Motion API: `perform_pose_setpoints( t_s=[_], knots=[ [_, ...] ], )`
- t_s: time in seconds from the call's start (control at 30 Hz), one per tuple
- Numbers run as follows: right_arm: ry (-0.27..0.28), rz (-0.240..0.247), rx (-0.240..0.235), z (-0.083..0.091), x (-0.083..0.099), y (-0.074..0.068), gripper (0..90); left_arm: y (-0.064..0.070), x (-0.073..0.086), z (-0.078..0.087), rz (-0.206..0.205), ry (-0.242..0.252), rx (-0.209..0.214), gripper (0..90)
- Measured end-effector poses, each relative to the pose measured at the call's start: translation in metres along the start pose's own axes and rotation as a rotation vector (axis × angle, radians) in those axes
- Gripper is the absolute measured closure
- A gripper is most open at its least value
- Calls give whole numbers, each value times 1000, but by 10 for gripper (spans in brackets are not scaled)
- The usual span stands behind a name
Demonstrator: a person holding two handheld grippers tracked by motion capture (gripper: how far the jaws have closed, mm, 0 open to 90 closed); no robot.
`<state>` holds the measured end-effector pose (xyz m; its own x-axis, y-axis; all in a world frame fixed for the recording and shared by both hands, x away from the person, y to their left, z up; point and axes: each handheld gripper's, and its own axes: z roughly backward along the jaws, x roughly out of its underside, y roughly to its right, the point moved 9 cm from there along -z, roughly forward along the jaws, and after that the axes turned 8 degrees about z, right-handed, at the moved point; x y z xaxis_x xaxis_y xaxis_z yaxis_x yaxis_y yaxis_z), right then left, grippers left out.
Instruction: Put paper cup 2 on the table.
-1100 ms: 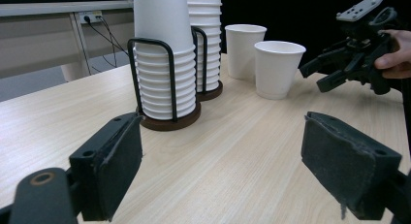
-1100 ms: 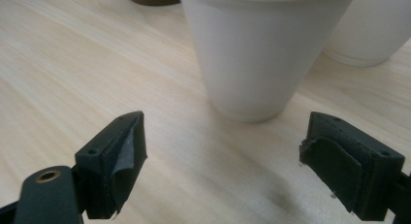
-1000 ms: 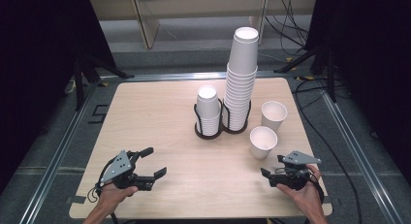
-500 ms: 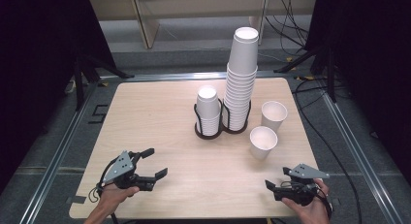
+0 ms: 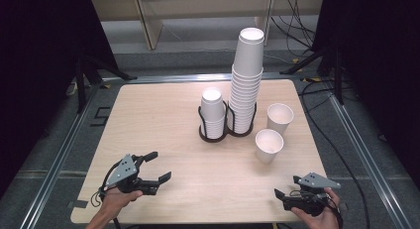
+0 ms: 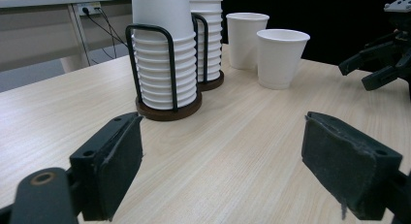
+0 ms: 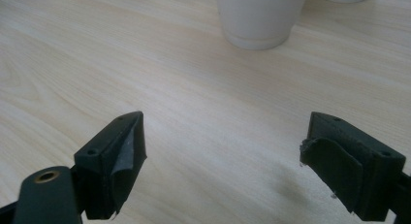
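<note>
Both my tongs, left [image 5: 157, 165] and right [image 5: 286, 191], gape empty at frame bottom; I should approach the nearest loose cup [image 5: 269, 145] level, squeezing gently.

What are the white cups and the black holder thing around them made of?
The loose cups look like thin matte white paper, with rolled rims like throwaway cups. The holder looks like bent black metal wire, smooth and a bit shiny, on a dark round base that may be wood or plastic.
</note>
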<state>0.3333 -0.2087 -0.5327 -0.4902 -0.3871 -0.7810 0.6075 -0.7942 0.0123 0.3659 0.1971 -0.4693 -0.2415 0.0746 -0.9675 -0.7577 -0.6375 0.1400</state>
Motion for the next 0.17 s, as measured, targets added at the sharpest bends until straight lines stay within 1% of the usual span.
perform_pose_setpoints(
  t_s=[0.03,0.07,0.13,0.17],
  knots=[
    [1,3,3,0,0,1,157,0,0,0,-1,0,-1,145],
    [-2,4,4,-1,1,1,157,0,0,-2,3,15,8,145],
    [-18,-3,4,-1,2,0,157,-1,1,-1,1,-7,-5,146],
    [-17,5,17,-2,2,2,157,-2,2,-1,1,-9,-8,146]
  ],
)
